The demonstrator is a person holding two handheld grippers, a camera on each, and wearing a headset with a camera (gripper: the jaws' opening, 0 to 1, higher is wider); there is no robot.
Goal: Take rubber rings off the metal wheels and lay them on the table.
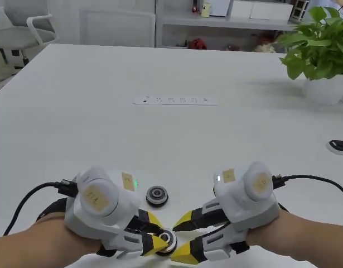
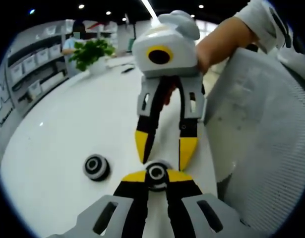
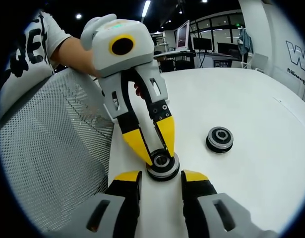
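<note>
A metal wheel with a black rubber ring (image 1: 167, 238) sits at the table's near edge, and my left gripper (image 1: 162, 240) is shut on it. In the left gripper view the yellow tips pinch this wheel (image 2: 156, 173) from both sides. My right gripper (image 1: 183, 239) faces it from the right, open, with one tip on each side of the wheel and close to it. In the right gripper view the held wheel (image 3: 163, 165) lies just beyond my open right gripper (image 3: 161, 177). A second wheel with its ring (image 1: 157, 195) lies flat on the table a little farther away.
A white power strip (image 1: 174, 101) lies mid-table. A potted plant (image 1: 322, 50) stands at the far right, with a small black object (image 1: 339, 146) by the right edge. A white mesh chair (image 3: 53, 163) is close behind the table's near edge.
</note>
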